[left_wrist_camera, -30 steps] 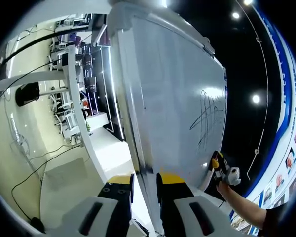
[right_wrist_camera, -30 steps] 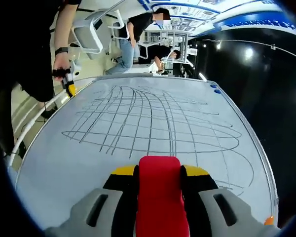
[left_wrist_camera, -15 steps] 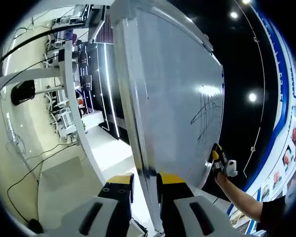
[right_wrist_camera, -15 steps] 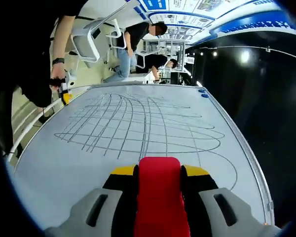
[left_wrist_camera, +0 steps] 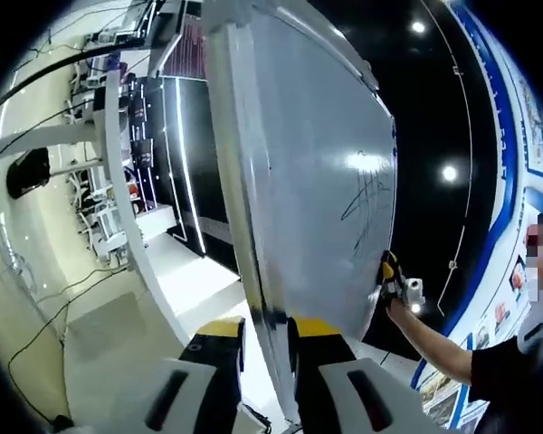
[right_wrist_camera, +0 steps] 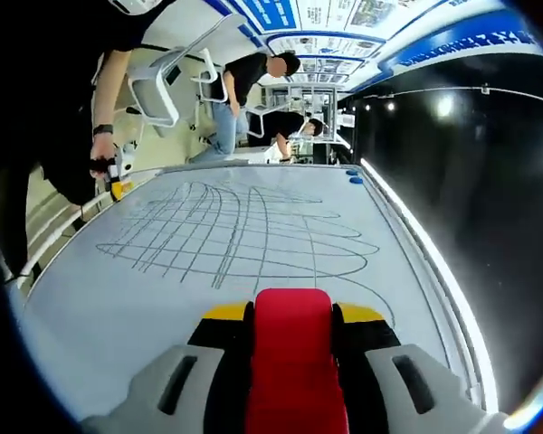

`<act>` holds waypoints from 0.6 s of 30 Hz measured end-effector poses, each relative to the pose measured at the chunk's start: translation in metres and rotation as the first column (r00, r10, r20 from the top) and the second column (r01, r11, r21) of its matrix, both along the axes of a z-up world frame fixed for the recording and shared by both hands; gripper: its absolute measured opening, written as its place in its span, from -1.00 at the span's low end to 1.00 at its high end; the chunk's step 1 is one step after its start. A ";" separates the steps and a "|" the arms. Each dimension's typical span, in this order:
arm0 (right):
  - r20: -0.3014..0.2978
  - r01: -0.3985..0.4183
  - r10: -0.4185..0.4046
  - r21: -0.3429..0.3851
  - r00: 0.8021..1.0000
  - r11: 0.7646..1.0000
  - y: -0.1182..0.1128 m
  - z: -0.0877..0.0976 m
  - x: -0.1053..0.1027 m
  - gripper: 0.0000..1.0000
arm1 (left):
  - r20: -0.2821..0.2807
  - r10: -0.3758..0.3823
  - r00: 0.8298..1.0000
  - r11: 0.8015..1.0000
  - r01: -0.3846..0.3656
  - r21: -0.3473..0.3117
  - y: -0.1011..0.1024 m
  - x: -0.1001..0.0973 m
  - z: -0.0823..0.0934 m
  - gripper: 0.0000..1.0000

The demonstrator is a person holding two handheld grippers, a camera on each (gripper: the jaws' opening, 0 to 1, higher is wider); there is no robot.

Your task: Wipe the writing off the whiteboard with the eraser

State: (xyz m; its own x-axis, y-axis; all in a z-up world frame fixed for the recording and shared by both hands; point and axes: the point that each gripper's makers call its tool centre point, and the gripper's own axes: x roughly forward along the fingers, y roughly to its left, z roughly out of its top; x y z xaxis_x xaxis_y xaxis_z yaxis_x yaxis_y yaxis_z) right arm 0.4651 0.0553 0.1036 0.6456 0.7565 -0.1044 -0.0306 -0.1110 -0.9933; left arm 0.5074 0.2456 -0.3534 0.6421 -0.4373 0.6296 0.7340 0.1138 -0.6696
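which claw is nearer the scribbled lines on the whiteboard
Right. The right claw holds the red eraser just short of the scribbled lines. The left claw clamps the whiteboard edge, farther off.

The left gripper [left_wrist_camera: 265, 330] grips the board's edge between its fingers; the right gripper [right_wrist_camera: 292, 316] clamps a red block.

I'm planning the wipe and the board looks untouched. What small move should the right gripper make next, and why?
Probably push the red eraser, clamped in the right gripper, forward onto the nearest grey scribbled lines on the white whiteboard; they look intact just ahead.
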 end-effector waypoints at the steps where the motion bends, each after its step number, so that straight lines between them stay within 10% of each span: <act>1: 0.003 0.003 -0.003 0.001 1.000 1.000 0.001 0.003 0.000 -0.27 | 0.009 0.004 1.000 1.000 -0.004 0.010 0.000 0.000 0.001 -0.60; 18: -0.016 0.002 -0.002 -0.005 1.000 1.000 -0.006 0.051 0.011 -0.27 | 0.084 0.001 0.996 0.995 -0.010 0.103 -0.005 0.008 0.003 -0.59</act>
